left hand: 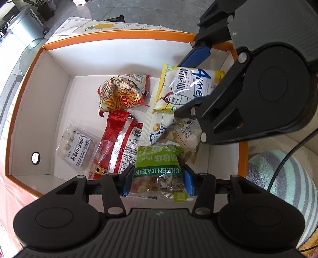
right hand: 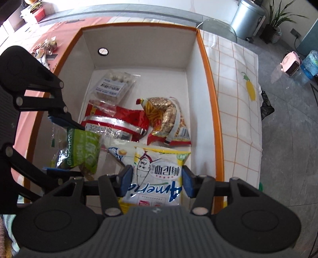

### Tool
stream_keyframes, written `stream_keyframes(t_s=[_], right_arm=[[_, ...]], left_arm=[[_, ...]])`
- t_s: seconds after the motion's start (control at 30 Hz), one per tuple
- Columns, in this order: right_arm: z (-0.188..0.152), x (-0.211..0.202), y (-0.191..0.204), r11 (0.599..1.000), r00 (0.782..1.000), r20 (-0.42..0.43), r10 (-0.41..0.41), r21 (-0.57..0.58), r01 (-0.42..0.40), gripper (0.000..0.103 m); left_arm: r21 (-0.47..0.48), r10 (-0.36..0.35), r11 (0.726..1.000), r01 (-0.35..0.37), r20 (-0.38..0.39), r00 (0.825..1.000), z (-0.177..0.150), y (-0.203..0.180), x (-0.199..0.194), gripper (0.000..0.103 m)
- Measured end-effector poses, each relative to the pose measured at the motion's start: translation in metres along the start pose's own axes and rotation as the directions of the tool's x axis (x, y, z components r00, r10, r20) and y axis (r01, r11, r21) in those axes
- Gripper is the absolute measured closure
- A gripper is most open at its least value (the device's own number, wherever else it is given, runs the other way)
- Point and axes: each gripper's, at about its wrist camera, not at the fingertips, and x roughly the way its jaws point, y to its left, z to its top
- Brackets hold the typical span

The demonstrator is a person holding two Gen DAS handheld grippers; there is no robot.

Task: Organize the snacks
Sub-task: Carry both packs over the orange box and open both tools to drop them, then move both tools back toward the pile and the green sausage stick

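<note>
**Two packets lowered into a box already half filled**

Grey stone flooring and a checked tablecloth (right hand: pixel 236 103) surrounded the orange-rimmed white box (left hand: pixel 111 34) that sat on the table. Inside it several snacks already lay: a clear pack of pale sweets (left hand: pixel 76 148), a long red packet (left hand: pixel 119 142), a bag of yellow sticks (left hand: pixel 121 93) and a white-and-blue packet (left hand: pixel 157 127) toward the middle.

The left gripper (left hand: pixel 158 181) was clamped on the green raisin bag (left hand: pixel 159 164), its blue pads pressing either side, just above the box floor at 6 o'clock in its own view. The right gripper (right hand: pixel 157 181) gripped the yellow-and-white chip packet (right hand: pixel 159 168) the same way, over the near edge of the box.

By my reading the sorting was well along: both packets were inside the box walls but neither had been let go. At least one more wrapped item (right hand: pixel 46 46) waited on the pink cloth at 10 o'clock in the right view.

Only the right camera showed that leftover and the metal bin (right hand: pixel 247 18) at 1 o'clock. Only the left camera showed a crinkled clear bag (left hand: pixel 184 135) under the chip packet and a striped cushion (left hand: pixel 282 178) at 4 o'clock.
</note>
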Motion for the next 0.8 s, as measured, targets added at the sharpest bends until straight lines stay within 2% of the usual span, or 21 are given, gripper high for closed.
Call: stream_keyframes(t_s=[0.07,0.23,0.47,0.8], right_arm=[[0.001,0.001,-0.001,1.000,1.000,-0.003,0.007,0.007,-0.007,0.052],[0.002,0.002,0.000,1.000,1.000,-0.021,0.013,0.022,-0.013,0.050],[0.000,-0.009,0.003,0.999,1.000,-0.019,-0.003,0.041,0.004,0.044],[0.002,-0.053,0.032,0.998,0.998,0.029,-0.056,0.036,0.055,0.043]], left_arm=[[-0.001,-0.009,1.000,0.009,-0.011,1.000,0.001,0.000,0.003,0.045],[-0.014,-0.049,0.999,0.049,-0.017,0.999,0.000,0.003,0.003,0.030],[-0.048,-0.033,0.998,0.034,0.034,0.999,-0.007,0.005,-0.020,0.029],[-0.124,0.052,0.992,-0.034,0.140,0.989,-0.041,0.004,-0.084,0.030]])
